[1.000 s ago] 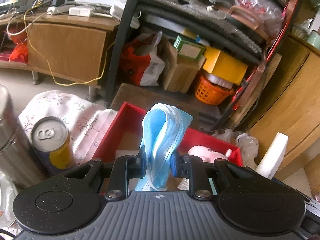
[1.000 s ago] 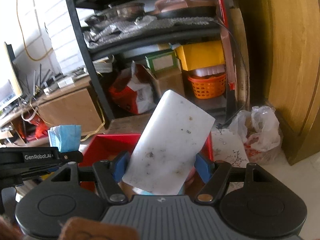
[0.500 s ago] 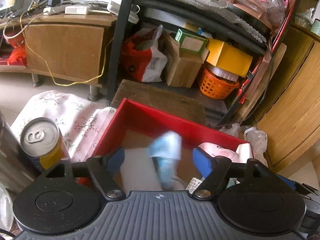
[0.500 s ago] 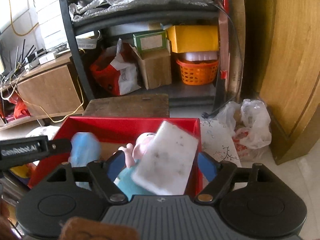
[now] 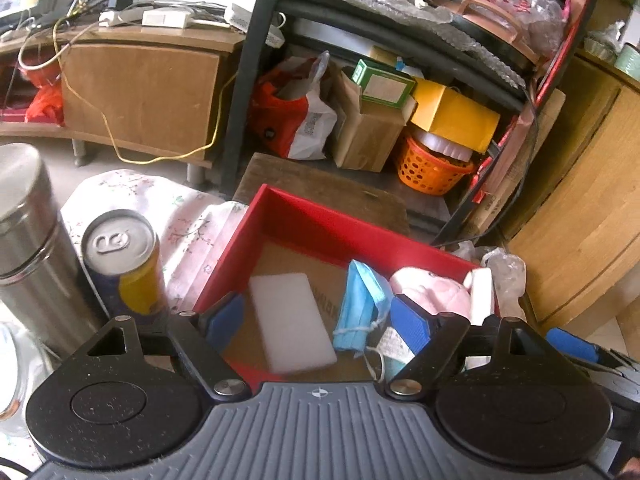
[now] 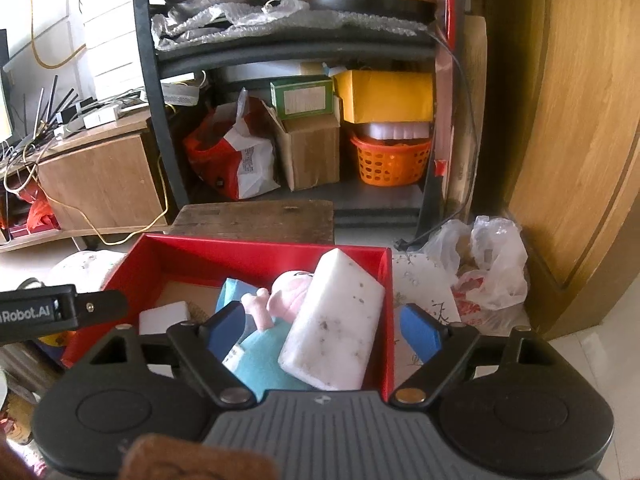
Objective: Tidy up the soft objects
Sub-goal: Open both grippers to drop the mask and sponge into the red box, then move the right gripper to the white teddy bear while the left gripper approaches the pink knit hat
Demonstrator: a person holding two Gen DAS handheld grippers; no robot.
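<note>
1. My left hand-held gripper (image 5: 316, 316) hangs over the red open-topped cardboard box (image 5: 320, 216); its jaws are opening and grasp nothing. The folded pale-blue pleated face mask (image 5: 360, 308) lies loose on the box floor below them, beside a clean white rectangular foam sponge (image 5: 292, 320) lying flat.

2. My right hand-held gripper (image 6: 324, 328) is likewise released, its jaws opening, pads clear of everything. The speckled white foam block (image 6: 336, 320) below it leans tilted against the box's right wall, resting on the pink-and-teal plush pig toy (image 6: 276, 312).

3. Handling, as I judge it: all four things are light and yielding. The mask is limp and thin, so I would pinch it across the folded stack, not by the ear loops, which would let it dangle and unfold.

4. The foam blocks should squash under pressure; a gentle pinch across the narrow thickness near the middle should hold without slipping.

5. The plush is bulkier; its body gives a fuller hold than an arm.

6. The yellow-and-blue drink can (image 5: 124, 260) and steel flask (image 5: 28, 232) on the floral-clothed surface are hard, so I leave them out.
</note>
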